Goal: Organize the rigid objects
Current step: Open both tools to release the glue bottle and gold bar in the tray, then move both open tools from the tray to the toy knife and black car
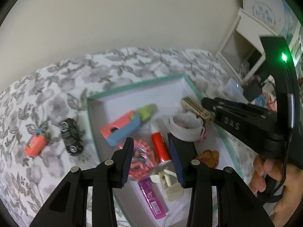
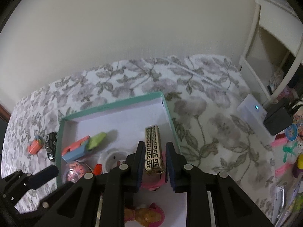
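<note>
A white box with a teal rim (image 1: 136, 87) (image 2: 113, 106) sits on a floral bedspread. Inside lie a pink, blue and green toy (image 1: 123, 128), a white tape roll (image 1: 185, 130), a red tube (image 1: 161, 149), a pink dotted ball (image 1: 142, 155) and a purple tube (image 1: 153, 202). My left gripper (image 1: 151, 145) hovers open over the red tube without touching it. My right gripper (image 2: 155, 147) is shut on a gold-and-black patterned case (image 2: 153, 147) (image 1: 195, 107), held above the box's right side. A black toy car (image 1: 71, 136) and an orange toy (image 1: 36, 143) lie on the bedspread left of the box.
An amber figure (image 2: 145, 215) lies at the box's near end. A person's hand (image 1: 269, 174) grips the right tool. Right of the bed stand a white shelf (image 2: 265, 37), a white device with a blue light (image 2: 251, 109), a black block (image 2: 276, 121) and colourful clutter.
</note>
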